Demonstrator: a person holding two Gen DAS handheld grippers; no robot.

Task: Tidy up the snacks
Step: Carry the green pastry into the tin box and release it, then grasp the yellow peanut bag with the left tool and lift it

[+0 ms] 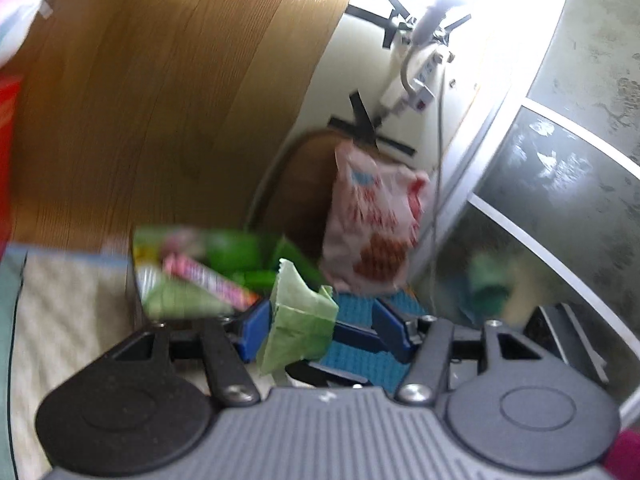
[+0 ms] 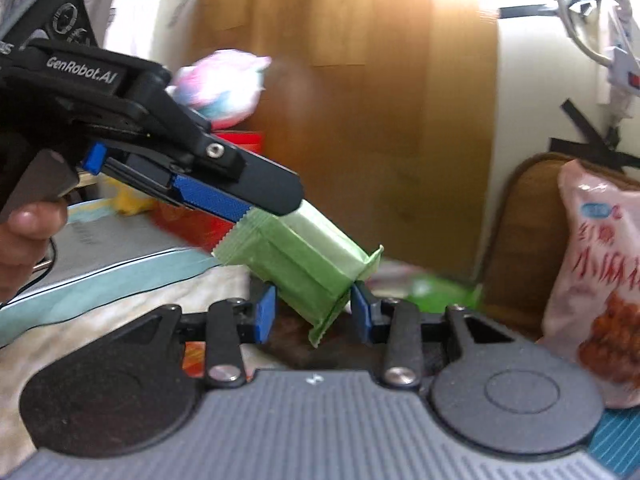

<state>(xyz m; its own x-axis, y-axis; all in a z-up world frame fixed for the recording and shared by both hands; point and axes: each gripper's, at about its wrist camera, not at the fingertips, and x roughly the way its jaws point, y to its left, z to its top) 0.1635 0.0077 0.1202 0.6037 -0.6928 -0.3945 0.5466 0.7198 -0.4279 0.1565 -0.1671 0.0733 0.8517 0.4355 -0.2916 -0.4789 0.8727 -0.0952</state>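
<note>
A wooden panel (image 1: 152, 92) with a warm brown grain fills much of the left wrist view; the right wrist view shows the same wood (image 2: 360, 120) rising behind the clutter. Beside it stands a cream wall (image 1: 360, 68), crossed by strips of black tape (image 1: 366, 120) and carrying a white power strip (image 1: 420, 84) with cables. Strong daylight burns out the upper part of both views — detail there is lost. To the right runs a white-framed glass door (image 1: 560, 152), its panes mottled and dim. A pale woven cloth (image 1: 72, 304) covers the surface below
</note>
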